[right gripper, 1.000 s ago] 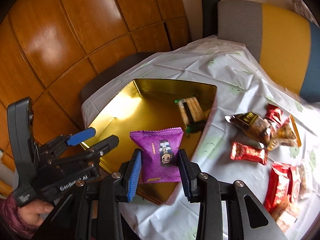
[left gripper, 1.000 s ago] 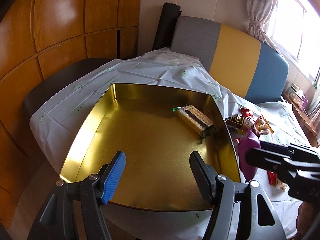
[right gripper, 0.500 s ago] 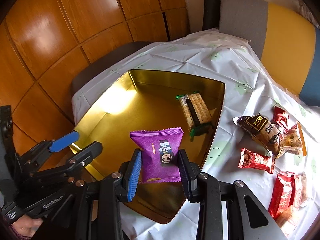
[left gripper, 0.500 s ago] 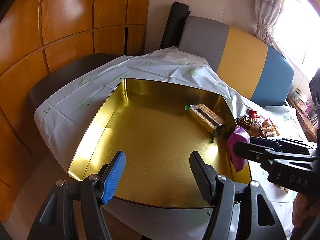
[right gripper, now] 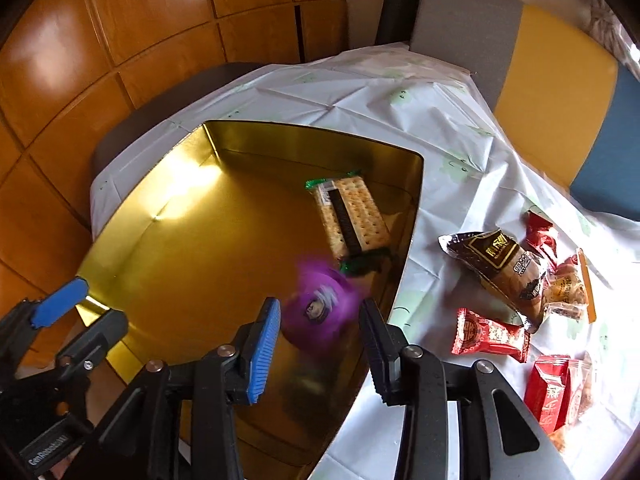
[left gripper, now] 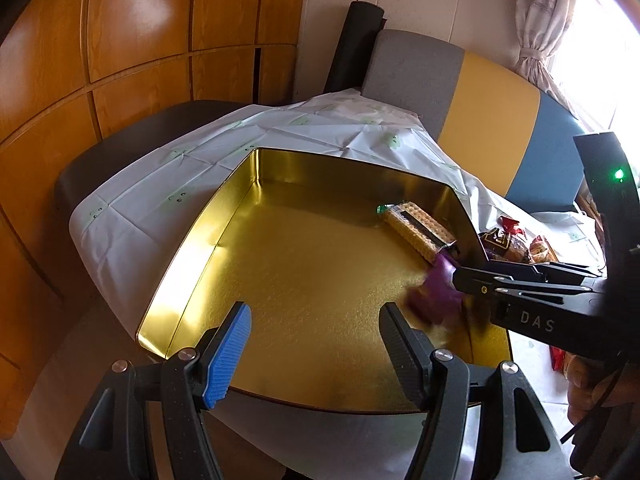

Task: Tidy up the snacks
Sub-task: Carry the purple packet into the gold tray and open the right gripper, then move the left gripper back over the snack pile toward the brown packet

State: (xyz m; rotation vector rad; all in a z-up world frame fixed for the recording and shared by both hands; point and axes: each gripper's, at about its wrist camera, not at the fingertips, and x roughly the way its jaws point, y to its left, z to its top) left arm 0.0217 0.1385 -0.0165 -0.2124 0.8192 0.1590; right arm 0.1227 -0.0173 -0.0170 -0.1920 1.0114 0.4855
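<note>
One gold tin (right gripper: 408,216), one cracker pack (right gripper: 352,216), one purple packet (right gripper: 324,304), one brown packet (right gripper: 504,268), about four red packets (right gripper: 490,334), two hand-held grippers (right gripper: 316,344).

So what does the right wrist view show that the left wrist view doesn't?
Only the right wrist view: the red packets on the tablecloth, and the whole brown packet. Only the left: a window curtain. Both: the gold tin, cracker pack, blurred purple packet beyond the right gripper, its jaws just opened, and the open left gripper.
</note>
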